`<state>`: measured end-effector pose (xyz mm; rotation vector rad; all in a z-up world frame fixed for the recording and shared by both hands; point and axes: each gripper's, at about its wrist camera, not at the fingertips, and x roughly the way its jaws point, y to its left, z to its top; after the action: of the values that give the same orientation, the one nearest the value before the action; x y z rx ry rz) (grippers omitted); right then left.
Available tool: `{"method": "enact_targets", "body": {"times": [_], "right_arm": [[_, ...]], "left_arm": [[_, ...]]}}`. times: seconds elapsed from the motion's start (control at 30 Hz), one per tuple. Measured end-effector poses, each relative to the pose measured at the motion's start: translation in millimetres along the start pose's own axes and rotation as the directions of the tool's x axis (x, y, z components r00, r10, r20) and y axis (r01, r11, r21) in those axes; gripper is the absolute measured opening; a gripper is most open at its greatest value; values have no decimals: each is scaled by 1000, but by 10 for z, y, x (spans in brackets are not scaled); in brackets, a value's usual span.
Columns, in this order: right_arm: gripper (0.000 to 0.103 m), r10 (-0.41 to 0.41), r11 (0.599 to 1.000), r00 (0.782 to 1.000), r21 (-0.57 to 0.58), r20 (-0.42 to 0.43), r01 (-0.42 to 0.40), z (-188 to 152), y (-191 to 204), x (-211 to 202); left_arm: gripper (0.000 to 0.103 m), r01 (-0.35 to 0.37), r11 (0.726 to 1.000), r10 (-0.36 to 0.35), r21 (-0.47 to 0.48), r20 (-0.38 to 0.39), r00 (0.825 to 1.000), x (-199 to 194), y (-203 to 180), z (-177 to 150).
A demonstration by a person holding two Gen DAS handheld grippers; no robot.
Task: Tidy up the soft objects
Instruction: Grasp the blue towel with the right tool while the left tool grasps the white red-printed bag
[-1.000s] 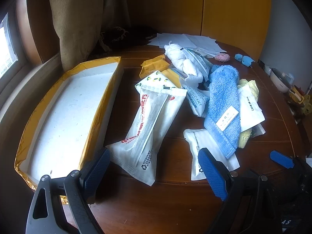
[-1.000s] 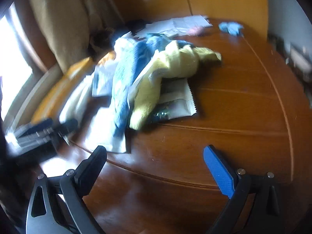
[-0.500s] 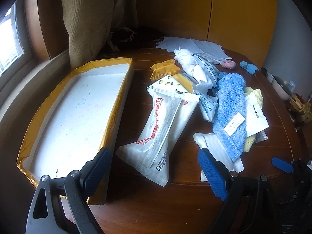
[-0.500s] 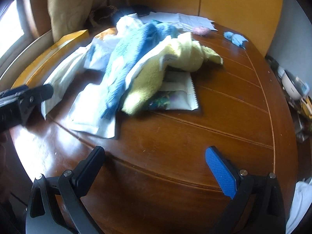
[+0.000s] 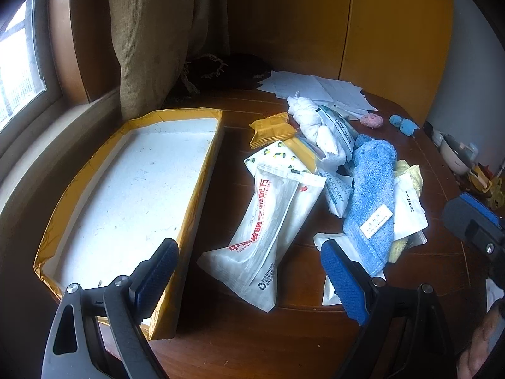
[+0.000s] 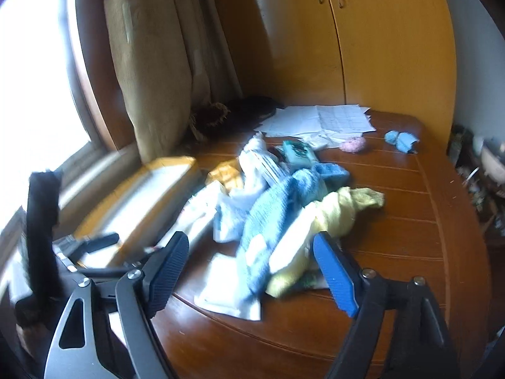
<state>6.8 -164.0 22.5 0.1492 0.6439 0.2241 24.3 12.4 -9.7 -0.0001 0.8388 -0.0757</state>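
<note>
A pile of soft items lies on the round wooden table (image 5: 240, 341): a blue towel (image 5: 372, 189), a yellow cloth (image 5: 410, 173), a white rolled cloth (image 5: 315, 126), a long white packet with red print (image 5: 268, 221) and an orange packet (image 5: 271, 128). A shallow yellow-edged tray (image 5: 126, 195) with a white floor sits to the left. My left gripper (image 5: 249, 281) is open and empty, above the table near the long packet. My right gripper (image 6: 252, 274) is open and empty, in front of the blue towel (image 6: 277, 214) and yellow cloth (image 6: 334, 214).
White papers (image 5: 315, 88), a pink puff (image 5: 372, 120) and small blue pieces (image 5: 404, 124) lie at the far side. A curtain (image 5: 151, 47) and window are at the left, orange cabinet doors (image 5: 378, 31) behind. Clutter with a white bowl (image 5: 454, 154) is at the right.
Both grippers have pulled back and tilted up, so more of the cabinet and curtain shows. The right gripper has swung left toward the pile. Nothing was picked up.
</note>
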Motion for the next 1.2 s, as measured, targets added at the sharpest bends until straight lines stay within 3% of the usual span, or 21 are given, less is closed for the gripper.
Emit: {"method": "enact_targets", "body": {"times": [0.4,0.53,0.63,0.77,1.0,1.1,1.2], "right_arm": [[81,13,999,1000,39,-26,-12,93,-71,132],[81,22,998,999,58,-39,-19,123,-108,179],[78,21,998,999,59,-40,-19,157,-129,221],[70,39,997,998,72,-50,-36,196,-202,312],[65,60,991,995,122,-77,-51,291,-374,475],[65,55,988,994,151,-98,-40,370,-436,579],[65,52,986,990,167,-130,-30,453,-455,734]], "left_arm": [[93,24,1000,-24,9,-10,1000,12,44,89],[93,57,998,-57,40,7,998,-14,82,261],[93,141,986,-136,91,-54,989,121,45,402],[82,215,963,-192,162,-143,971,331,-100,473],[67,135,945,-65,299,-235,970,692,-303,428],[56,135,945,-47,296,-286,957,824,-299,378],[45,118,948,-34,295,-275,961,852,-282,349]]}}
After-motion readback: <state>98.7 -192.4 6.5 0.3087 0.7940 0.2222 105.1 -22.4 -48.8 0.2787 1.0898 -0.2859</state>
